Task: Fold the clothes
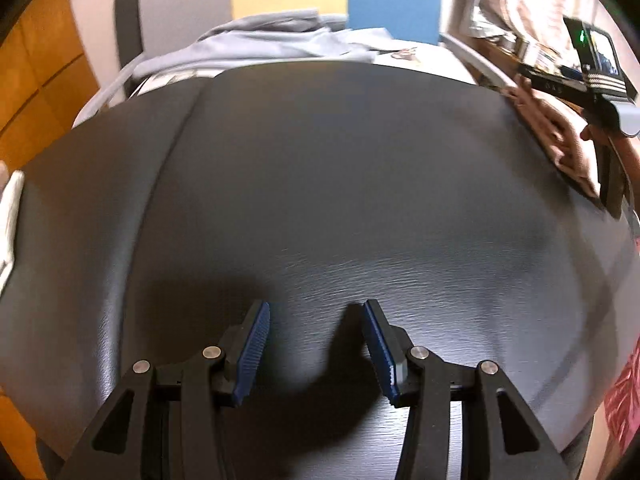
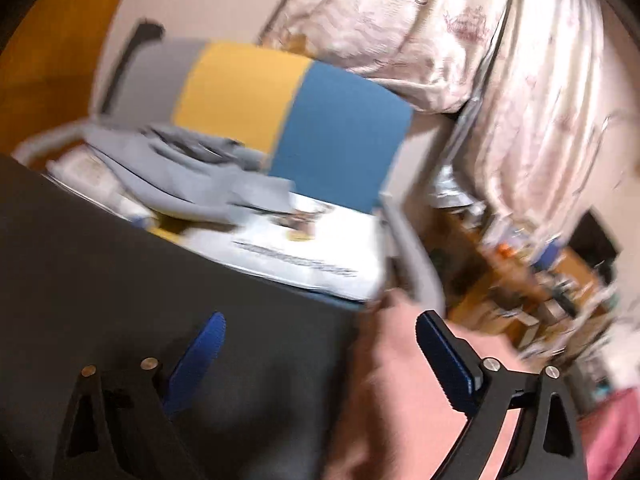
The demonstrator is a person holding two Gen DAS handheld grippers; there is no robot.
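A pink cloth (image 1: 560,136) lies bunched at the far right edge of the dark table (image 1: 320,184). In the right wrist view, which is blurred, this pink cloth (image 2: 400,392) sits between the wide-open fingers of my right gripper (image 2: 320,320), with the right pad (image 2: 444,360) over it. My left gripper (image 1: 316,312) hovers open just above bare tabletop near the front edge, holding nothing. A grey-blue garment (image 1: 272,40) lies heaped on a chair beyond the table's far edge; the same grey-blue garment (image 2: 180,168) shows in the right wrist view.
The chair back (image 2: 240,88) has grey, yellow and blue panels. A white printed sheet (image 2: 312,248) lies on the seat beside the garment. A patterned curtain (image 2: 480,40) and cluttered shelves (image 2: 540,280) stand to the right. Something white (image 1: 10,216) lies at the table's left edge.
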